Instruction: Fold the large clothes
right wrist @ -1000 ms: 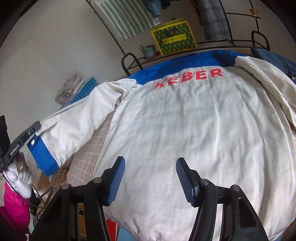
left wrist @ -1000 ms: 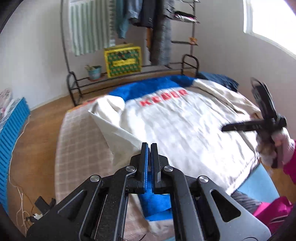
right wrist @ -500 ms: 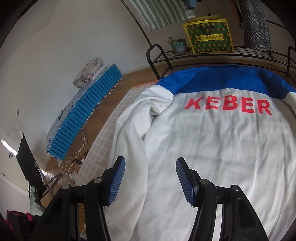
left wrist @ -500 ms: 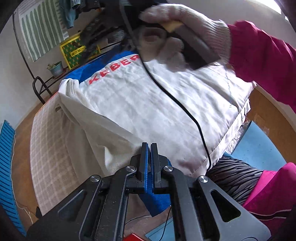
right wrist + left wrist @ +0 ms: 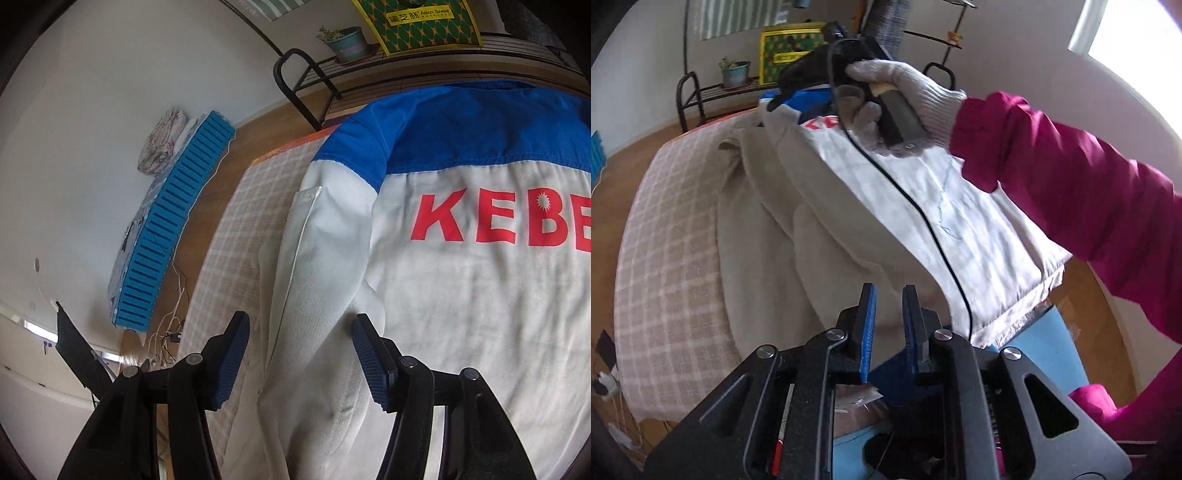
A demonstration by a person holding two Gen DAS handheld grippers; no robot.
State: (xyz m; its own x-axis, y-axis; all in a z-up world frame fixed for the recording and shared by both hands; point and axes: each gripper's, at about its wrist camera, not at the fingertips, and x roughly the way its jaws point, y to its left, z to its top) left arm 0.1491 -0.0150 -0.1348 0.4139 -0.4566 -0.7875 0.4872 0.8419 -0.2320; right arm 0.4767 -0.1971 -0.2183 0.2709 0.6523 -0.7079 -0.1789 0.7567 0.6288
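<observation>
A white jacket (image 5: 461, 314) with a blue yoke and red letters lies back up on a checked cloth (image 5: 251, 229). Its left sleeve (image 5: 314, 295) is folded in along the body. My right gripper (image 5: 299, 350) hovers open over that sleeve near the shoulder, with nothing gripped. In the left wrist view my left gripper (image 5: 889, 317) is at the jacket's (image 5: 923, 206) near corner and its jaws are opening. The sleeve's blue cuff (image 5: 890, 373) lies low between them, and the pads no longer press on it. A gloved hand (image 5: 905, 96) carries the right gripper across the jacket.
A black metal rack (image 5: 295, 85) at the far end holds a yellow-green box (image 5: 417, 22) and a potted plant (image 5: 345, 40). A blue slatted panel (image 5: 173, 221) leans by the left wall, with cables (image 5: 166, 332) on the wooden floor. A magenta sleeve (image 5: 1071, 192) crosses the right side.
My left jaws, shut on the blue cuff before, have parted, and the sleeve now lies along the body. The right gripper swept left across the jacket to its left shoulder.
</observation>
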